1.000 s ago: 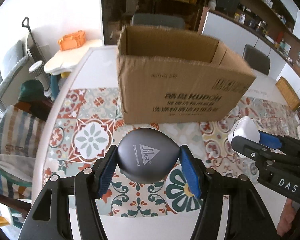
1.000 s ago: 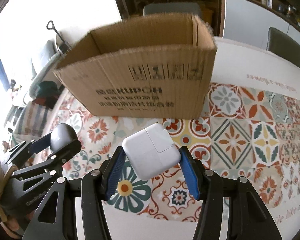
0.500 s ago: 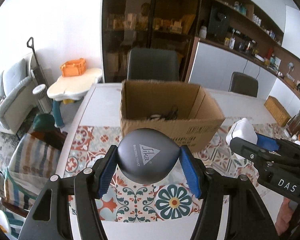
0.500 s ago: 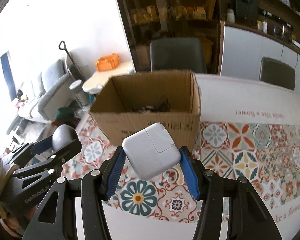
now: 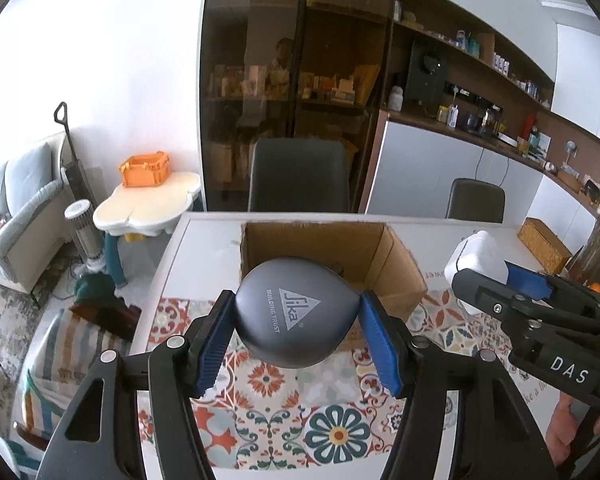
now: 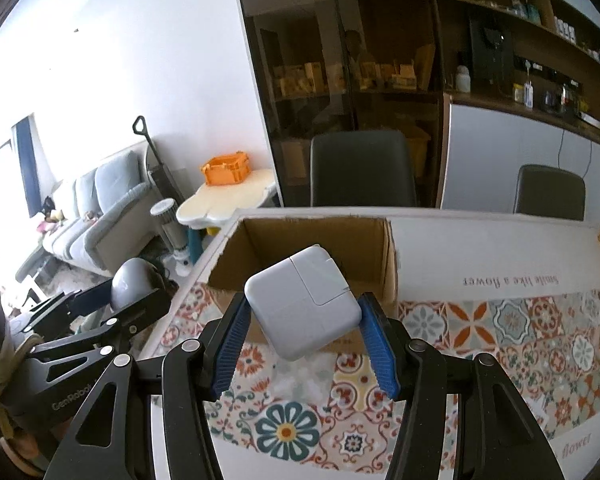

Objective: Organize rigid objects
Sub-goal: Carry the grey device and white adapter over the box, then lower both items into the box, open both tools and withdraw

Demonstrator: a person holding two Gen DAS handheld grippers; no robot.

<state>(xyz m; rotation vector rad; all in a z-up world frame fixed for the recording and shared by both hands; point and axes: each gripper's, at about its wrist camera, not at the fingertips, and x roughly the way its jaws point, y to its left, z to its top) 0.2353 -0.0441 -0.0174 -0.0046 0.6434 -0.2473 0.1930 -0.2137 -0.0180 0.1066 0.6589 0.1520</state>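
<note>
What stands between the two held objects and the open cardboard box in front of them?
Nothing visible does. The left gripper holds the grey Sika ball and the right gripper holds the white power adapter, both raised before the cardboard box. Its top is open toward them; only its near wall lies ahead.

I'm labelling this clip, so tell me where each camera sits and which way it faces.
Left wrist: sits on the left gripper, looks forward over the grey ball it clamps toward the cardboard box; the right gripper shows at the right edge.
Right wrist: sits on the right gripper, looks forward over the white charger it clamps toward the box; the left gripper shows at left.
Shared: box, patterned tablecloth, both held things, dark chair.
</note>
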